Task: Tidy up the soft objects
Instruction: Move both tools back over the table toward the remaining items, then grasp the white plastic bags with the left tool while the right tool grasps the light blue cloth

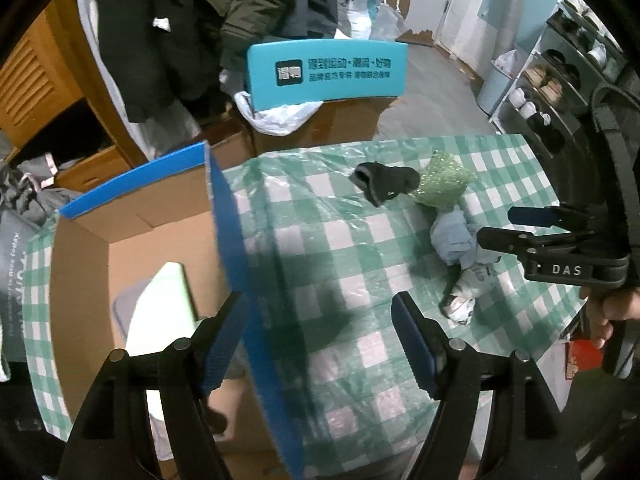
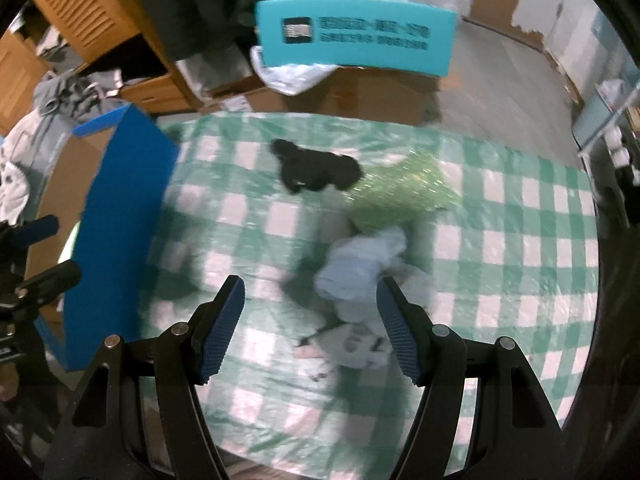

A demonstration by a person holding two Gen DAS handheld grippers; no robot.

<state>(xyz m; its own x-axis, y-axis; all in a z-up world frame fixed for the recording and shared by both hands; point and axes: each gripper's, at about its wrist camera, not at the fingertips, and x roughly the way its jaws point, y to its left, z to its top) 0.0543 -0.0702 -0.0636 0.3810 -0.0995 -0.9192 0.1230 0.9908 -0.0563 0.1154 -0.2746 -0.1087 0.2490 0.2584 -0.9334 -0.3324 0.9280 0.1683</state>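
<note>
The left gripper [image 1: 320, 344] is spread wide and holds nothing, its fingers straddling the blue wall of the cardboard box [image 1: 228, 240]. The right gripper [image 2: 310, 328] is also spread and empty, hovering over the pale blue cloth [image 2: 360, 264] on the checked tablecloth [image 2: 520, 240], beside a green pouch [image 2: 400, 196] and black sock [image 2: 316, 172]

The surface [image 1: 360, 264] wears a green-checked cloth under clear plastic. At nine o'clock sits a cardboard box [image 1: 132, 236]; at two o'clock, touching, a black sock [image 1: 384, 184], green pouch [image 1: 440, 184], pale blue cloth [image 1: 452, 236].
</note>
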